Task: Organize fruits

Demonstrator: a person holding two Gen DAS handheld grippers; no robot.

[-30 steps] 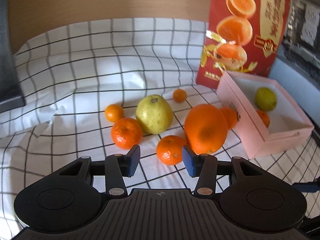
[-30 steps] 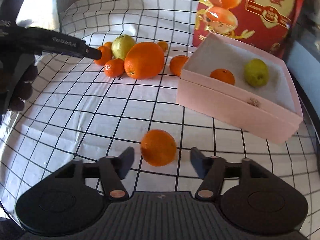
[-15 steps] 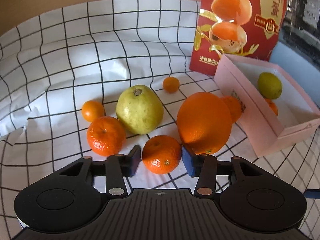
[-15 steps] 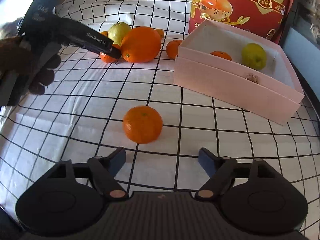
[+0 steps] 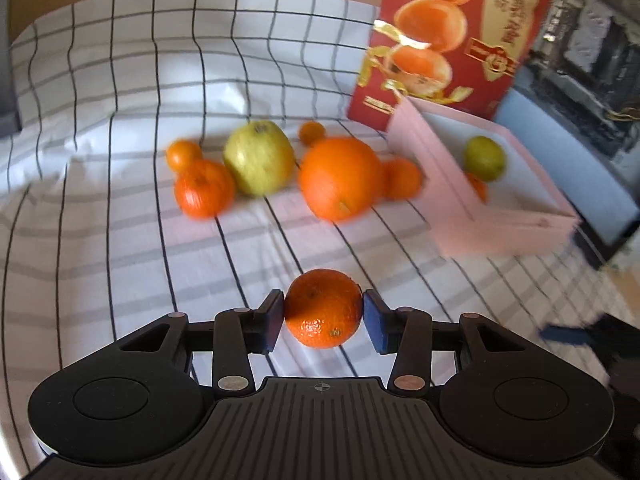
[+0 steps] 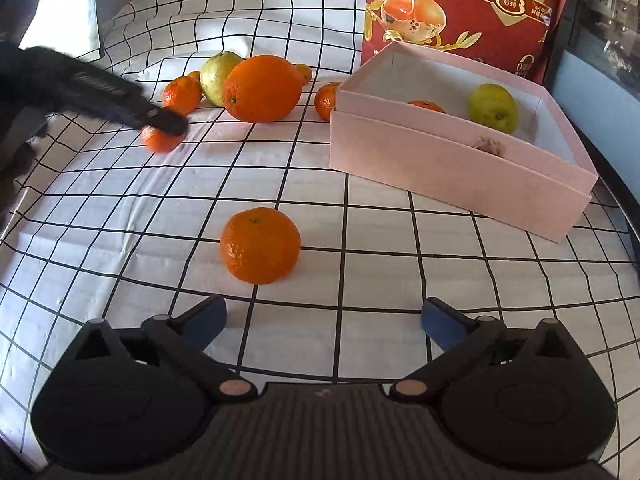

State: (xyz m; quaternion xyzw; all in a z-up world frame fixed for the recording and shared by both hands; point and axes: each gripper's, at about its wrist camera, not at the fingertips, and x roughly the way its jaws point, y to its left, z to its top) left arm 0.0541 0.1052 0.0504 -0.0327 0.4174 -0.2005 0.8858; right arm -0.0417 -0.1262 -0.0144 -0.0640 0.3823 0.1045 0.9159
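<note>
My left gripper (image 5: 323, 309) is shut on a small mandarin (image 5: 322, 320), its blue pads pressing both sides, held back from the fruit cluster. That cluster holds a large orange (image 5: 340, 178), a yellow-green fruit (image 5: 259, 158) and a few mandarins (image 5: 204, 188). In the right wrist view the left gripper (image 6: 166, 122) shows at the left with its mandarin (image 6: 158, 141). My right gripper (image 6: 324, 316) is opening wide with nothing between its jaws. Another mandarin (image 6: 260, 245) lies on the cloth just ahead of it. The pink box (image 6: 440, 160) holds a green fruit (image 6: 493, 107) and a mandarin (image 6: 426, 106).
A black-and-white checked cloth (image 6: 400, 240) covers the surface and rises in folds at the back. A tall red carton (image 6: 460, 12) stands behind the pink box. A small brown scrap (image 6: 488, 145) lies inside the box. A person's hand (image 6: 16, 148) is at the left edge.
The left gripper closed on the front mandarin and drew it back from the cluster. The right gripper spread wide and drew back, leaving its mandarin on the cloth.
</note>
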